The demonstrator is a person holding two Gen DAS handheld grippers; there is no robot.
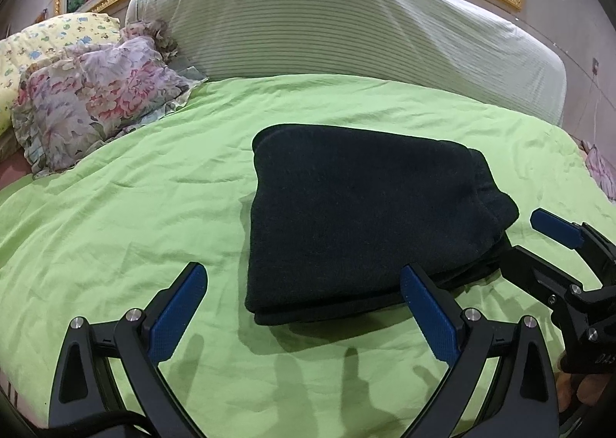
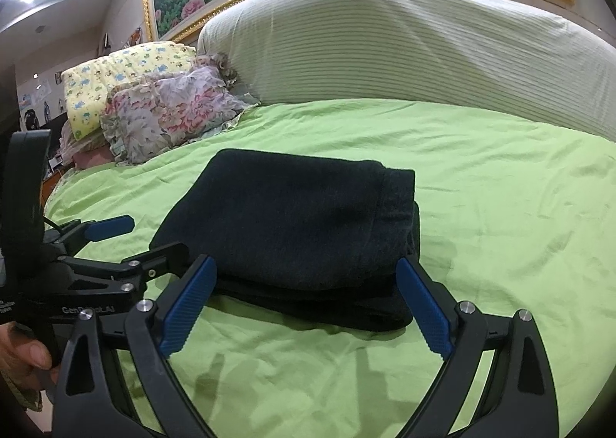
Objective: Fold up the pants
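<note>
The pants (image 1: 358,222) lie folded mid-bed (image 1: 134,214); left gripper (image 1: 304,307) and right gripper (image 2: 308,303) gape wide, holding nothing; any snag on the near edge could undo the stack.

bare green sheet (image 1: 134,207) around folded pants (image 1: 358,222), pillows (image 1: 88,99) far left

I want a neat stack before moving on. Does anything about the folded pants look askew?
Mostly tidy: the black pants lie folded on the green sheet. Only the lower layers stick out slightly at the near edge.
</note>
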